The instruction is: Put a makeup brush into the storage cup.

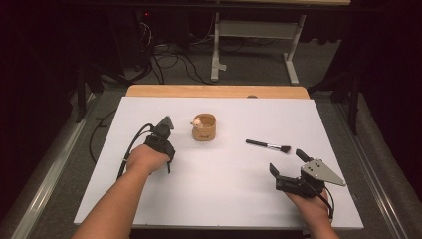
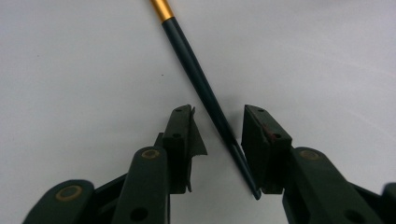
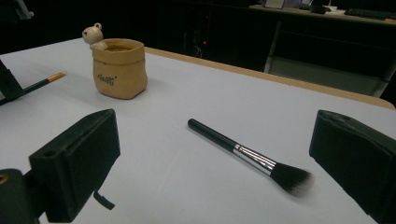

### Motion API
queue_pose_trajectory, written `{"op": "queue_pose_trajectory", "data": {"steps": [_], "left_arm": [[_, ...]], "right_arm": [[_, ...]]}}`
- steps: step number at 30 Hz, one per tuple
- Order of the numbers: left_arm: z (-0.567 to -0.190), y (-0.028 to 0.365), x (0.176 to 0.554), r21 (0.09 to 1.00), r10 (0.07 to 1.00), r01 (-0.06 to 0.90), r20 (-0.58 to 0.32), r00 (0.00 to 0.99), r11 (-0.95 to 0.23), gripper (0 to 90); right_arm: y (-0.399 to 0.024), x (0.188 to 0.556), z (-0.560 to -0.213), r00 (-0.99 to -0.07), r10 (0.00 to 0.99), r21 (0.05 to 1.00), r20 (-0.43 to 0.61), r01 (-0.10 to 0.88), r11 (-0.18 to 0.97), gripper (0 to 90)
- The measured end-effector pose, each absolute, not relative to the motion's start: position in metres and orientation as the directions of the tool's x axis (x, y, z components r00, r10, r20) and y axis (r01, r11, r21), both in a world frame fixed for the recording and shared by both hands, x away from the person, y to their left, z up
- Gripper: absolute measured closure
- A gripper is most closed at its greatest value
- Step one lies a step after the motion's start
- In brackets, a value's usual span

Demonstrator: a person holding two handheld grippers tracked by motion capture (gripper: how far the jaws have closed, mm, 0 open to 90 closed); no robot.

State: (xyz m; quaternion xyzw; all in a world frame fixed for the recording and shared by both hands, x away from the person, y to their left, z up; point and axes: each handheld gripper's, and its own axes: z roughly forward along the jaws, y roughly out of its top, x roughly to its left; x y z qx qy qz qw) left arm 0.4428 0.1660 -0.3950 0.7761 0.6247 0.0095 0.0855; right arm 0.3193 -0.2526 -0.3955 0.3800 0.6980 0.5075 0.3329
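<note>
Two grippers: left gripper [image 2: 217, 123] had narrowed jaws flanking, not clamping, a gold-banded handle [image 2: 201, 88]; right gripper [image 3: 212, 163] stood wide near the brush [image 3: 250, 156].

High view looks down; both gripper views skim the shared table [image 1: 224, 174] closely.

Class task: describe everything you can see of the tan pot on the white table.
The pot is a small tan holder shaped like a soft sack, matte like clay or resin, with a rolled rim and dark lettering on its front. A little pale bear figure sits on its rim. It stands upright on the white table, toward the far middle, open at the top. Neither claw touches it; the silver-banded brush lies apart from it.
</note>
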Motion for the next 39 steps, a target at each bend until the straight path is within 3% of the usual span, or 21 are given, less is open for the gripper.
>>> {"op": "queue_pose_trajectory", "data": {"steps": [39], "left_arm": [[-0.3988, 0.1672, 0.4476, 0.103, 0.966, 0.964, -0.067, 0.252, -0.244, 80.7]], "right_arm": [[-0.2539, 0.3191, -0.3953, -0.485, 0.871, 0.962, -0.074, 0.195, 0.19, 3.6]]}}
